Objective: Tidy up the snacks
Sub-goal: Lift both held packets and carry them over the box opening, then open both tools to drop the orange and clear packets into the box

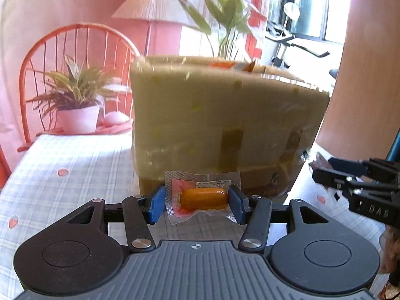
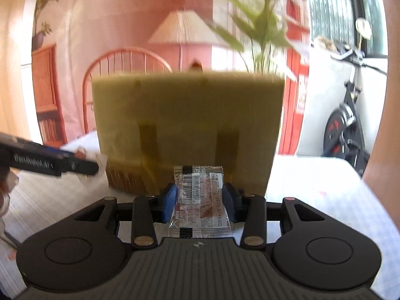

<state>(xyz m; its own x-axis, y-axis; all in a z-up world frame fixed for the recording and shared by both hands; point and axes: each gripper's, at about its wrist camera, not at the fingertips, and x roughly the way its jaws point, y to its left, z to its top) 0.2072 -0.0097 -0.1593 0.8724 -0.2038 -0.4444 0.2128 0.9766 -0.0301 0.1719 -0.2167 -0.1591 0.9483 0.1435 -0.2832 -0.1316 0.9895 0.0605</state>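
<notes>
A tall cardboard box (image 1: 225, 115) stands on the table right in front of both grippers; it also fills the middle of the right wrist view as the same box (image 2: 187, 125). My left gripper (image 1: 197, 200) is shut on a clear-wrapped orange sausage snack (image 1: 203, 198), held crosswise between the blue pads just short of the box's lower wall. My right gripper (image 2: 200, 200) is shut on a small clear snack packet with a barcode (image 2: 200, 200). An orange wrapper (image 1: 225, 65) peeks over the box's top rim. The right gripper's black fingers (image 1: 350, 182) show at the right edge of the left wrist view.
A checked tablecloth (image 1: 62, 175) covers the table. A potted plant (image 1: 77, 115) and an orange chair (image 1: 75, 50) stand behind the box on the left. A lamp, a tall plant and an exercise bike (image 2: 347, 125) are farther back.
</notes>
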